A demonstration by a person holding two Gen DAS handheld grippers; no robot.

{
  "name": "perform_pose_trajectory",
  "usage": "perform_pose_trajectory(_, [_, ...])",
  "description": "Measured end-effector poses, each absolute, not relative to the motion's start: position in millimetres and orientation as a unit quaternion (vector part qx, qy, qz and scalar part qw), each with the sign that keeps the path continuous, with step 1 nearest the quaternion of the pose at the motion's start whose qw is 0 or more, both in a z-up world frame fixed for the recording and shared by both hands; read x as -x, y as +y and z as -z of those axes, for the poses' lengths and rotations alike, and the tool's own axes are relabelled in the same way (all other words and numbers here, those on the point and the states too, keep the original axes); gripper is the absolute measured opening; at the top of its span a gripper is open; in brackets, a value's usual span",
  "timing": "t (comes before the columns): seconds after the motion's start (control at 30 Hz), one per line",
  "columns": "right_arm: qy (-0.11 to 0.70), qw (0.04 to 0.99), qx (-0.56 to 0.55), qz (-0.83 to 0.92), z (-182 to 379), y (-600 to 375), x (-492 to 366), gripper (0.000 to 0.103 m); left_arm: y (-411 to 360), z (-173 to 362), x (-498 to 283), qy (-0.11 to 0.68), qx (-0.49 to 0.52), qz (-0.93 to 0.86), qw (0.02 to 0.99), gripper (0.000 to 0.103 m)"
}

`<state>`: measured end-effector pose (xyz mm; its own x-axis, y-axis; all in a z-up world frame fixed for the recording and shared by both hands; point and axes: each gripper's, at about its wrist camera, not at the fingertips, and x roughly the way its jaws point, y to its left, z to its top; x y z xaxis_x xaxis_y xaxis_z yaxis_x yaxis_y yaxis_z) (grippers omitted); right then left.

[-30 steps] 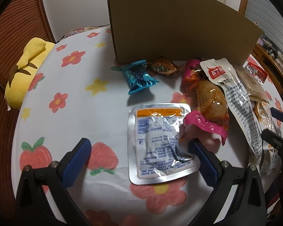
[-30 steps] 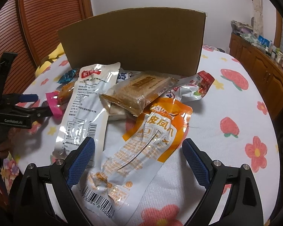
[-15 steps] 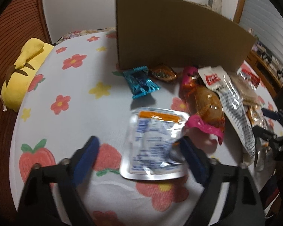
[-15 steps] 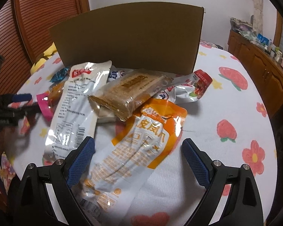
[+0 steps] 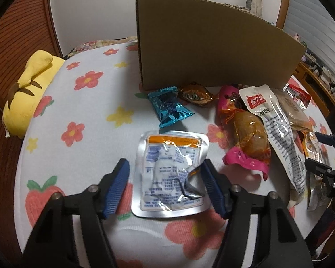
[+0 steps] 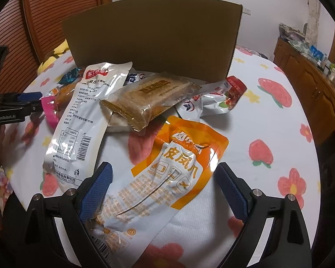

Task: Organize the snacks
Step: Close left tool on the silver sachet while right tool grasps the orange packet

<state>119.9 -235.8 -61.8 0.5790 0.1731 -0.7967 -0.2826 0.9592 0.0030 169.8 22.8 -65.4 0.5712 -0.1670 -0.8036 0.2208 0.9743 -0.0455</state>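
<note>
Loosely, left gripper (image 5: 165,174) straddles crinkled foil pouch (image 5: 170,175).

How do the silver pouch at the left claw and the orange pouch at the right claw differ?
The silver pouch is squarish with a narrow orange top band; the orange pouch is longer, with a broad orange top. The silver pouch lies alone on the cloth; the orange pouch touches neighbouring packs. Both lie flat between open claws.

Left gripper (image 5: 164,184): matte black angular frame, two fingers faced with ribbed blue pads (image 5: 116,189), silver round screw heads at the joints. Right gripper (image 6: 165,192) — same build, black arms, blue ribbed pads (image 6: 96,189), silver screws — and white "GenRobot.AI" lettering shows on the left one's side.
</note>
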Motion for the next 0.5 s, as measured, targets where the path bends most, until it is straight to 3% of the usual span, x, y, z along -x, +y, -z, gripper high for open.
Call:
perform_pose_trajectory(0.2, [0.439,0.885,0.079,-0.133,61.9,-233.0,-117.7,0.088,28.3,64.7,-164.9,0.449,-0.024,0.114,0.886,0.057])
perform_pose_trajectory(0.5, [0.446,0.882,0.064,-0.135,53.6,-250.4,-120.9,0.054,37.0,64.1,-156.7,0.447,-0.006,0.116,0.887,0.057])
